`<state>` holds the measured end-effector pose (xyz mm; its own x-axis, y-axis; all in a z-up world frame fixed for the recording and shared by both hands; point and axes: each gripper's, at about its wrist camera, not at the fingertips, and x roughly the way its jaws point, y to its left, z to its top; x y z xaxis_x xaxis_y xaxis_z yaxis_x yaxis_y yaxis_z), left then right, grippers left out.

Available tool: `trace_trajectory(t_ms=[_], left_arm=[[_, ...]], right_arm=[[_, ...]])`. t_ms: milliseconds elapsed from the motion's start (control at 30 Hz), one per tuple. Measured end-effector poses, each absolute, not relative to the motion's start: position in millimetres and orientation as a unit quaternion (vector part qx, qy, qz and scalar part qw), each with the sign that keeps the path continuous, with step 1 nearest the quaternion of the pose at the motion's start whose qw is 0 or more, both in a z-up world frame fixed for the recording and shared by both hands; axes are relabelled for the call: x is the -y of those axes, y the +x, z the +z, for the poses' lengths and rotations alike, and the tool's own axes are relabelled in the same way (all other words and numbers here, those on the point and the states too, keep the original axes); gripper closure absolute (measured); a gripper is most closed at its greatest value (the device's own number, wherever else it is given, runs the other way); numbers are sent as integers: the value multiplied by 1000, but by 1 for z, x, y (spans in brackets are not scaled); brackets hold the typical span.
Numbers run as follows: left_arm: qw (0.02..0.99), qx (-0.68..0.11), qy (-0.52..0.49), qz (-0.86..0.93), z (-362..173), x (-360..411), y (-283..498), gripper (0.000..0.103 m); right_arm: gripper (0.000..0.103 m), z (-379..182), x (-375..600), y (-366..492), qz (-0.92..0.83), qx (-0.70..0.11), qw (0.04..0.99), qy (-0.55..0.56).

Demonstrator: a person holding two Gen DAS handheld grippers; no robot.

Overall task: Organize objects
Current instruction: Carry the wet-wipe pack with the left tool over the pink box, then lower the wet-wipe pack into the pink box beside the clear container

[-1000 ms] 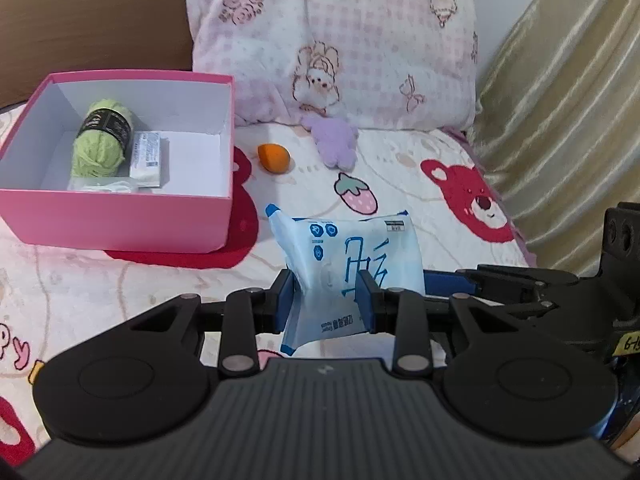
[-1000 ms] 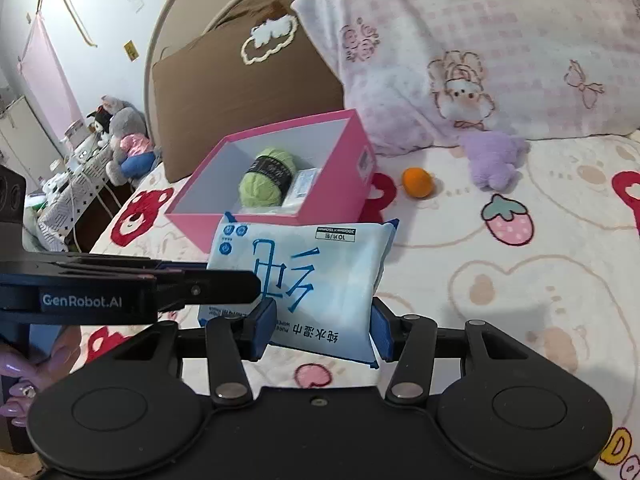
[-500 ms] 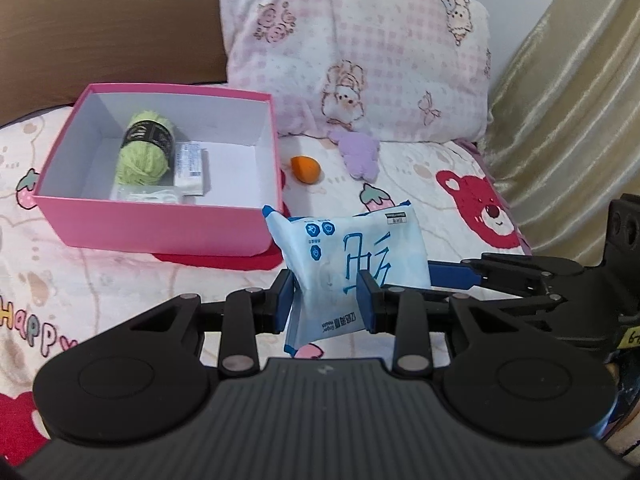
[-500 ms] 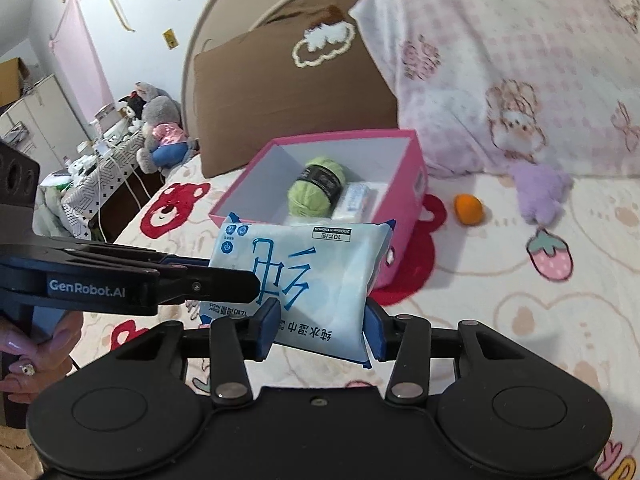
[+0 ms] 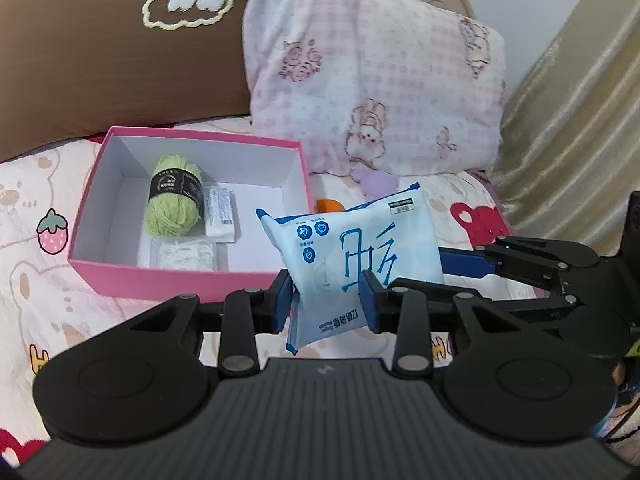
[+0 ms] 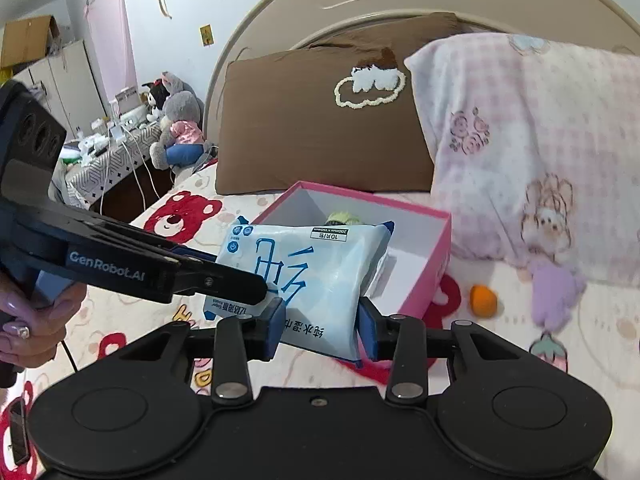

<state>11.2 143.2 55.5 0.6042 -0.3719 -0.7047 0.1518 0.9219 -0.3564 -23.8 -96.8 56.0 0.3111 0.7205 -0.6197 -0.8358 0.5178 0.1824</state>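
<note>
One pink box [image 5: 192,280] holds three things: one green yarn ball [image 5: 173,200], one small white packet [image 5: 219,218] and one clear bag of white string [image 5: 185,254]. One wipes pack [image 5: 352,252], one orange ball [image 6: 483,300], one purple plush [image 6: 554,292]. Two pillows: one brown [image 6: 304,136], one pink [image 6: 532,152].

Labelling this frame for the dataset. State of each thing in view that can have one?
wet wipes pack: lifted off the bed, gripped by both grippers
left gripper: shut on the pack
right gripper: jaws just closing, shut on the pack
pink box: open, no lid on, partly filled
green yarn: lying in the box
orange ball: loose on the bed
</note>
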Motion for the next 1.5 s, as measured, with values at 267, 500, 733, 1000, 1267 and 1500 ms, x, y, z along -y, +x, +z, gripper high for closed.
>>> trace_trajectory(t_ms=[267,500,733,1000,1267,1500], left_arm=[[881,-421,-170,-135,35,-172,62,68],[849,-456,-235,-127,-15,-185,100,67],[825,-466,-285,-142,-53,-194,129,66],[788,-477,-353,-161,-92,-200,153,65],[754,-486,-419,-142,-121,-203,162,65],[740,-505,-430,-110,-128,-208,168,64]], right_arm=[[60,50,52,10,477,-342,799,-131],[60,24,20,29,453,-348,799,-188],[60,6,-1,46,427,-355,799,-231],[60,-9,-16,55,417,-333,793,-293],[61,-20,-22,73,417,-344,788,-294],[65,-31,-22,76,429,-352,781,-287]])
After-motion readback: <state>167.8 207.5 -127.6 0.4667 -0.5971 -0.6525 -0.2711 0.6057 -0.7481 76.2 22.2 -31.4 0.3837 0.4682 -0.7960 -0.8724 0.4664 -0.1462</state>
